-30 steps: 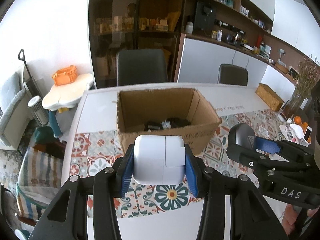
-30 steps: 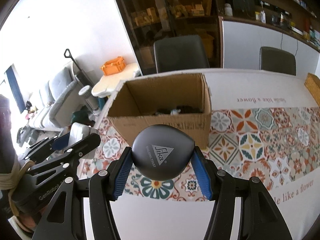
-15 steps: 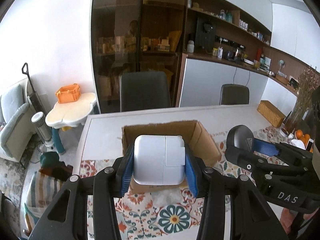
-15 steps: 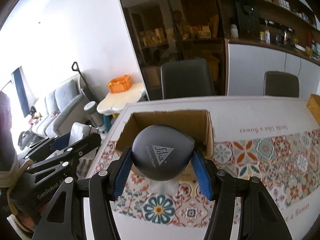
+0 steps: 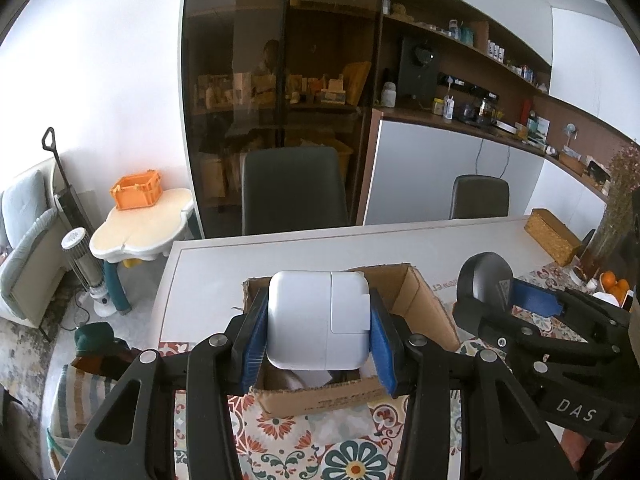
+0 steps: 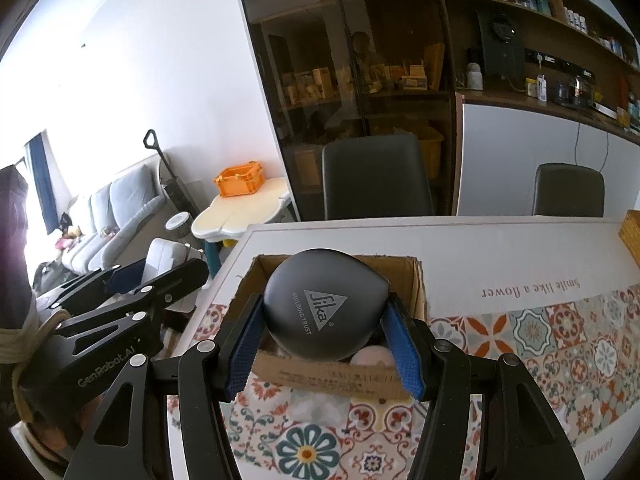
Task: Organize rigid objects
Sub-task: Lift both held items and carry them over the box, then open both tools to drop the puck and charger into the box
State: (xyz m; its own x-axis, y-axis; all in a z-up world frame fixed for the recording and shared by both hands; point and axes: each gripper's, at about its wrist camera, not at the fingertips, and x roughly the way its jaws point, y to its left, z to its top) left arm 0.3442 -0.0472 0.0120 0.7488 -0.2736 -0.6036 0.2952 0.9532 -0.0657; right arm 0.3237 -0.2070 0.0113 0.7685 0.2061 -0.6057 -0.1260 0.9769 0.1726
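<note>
Tools [image 5: 319, 328] [image 6: 325, 322] clamped on charger [image 5: 318, 326], case [image 6: 324, 304]

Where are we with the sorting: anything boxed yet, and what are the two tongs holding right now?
Some items already lie in the cardboard box. In hand: the left tongs clamp the white power adapter, the right tongs clamp the dark Sika case, both held at the box opening. Left: release both into the box.

Both wrist views angled down along each gripper, close above the shared cardboard box [image 5: 416, 300], tabletop [image 6: 500, 248] beyond
</note>
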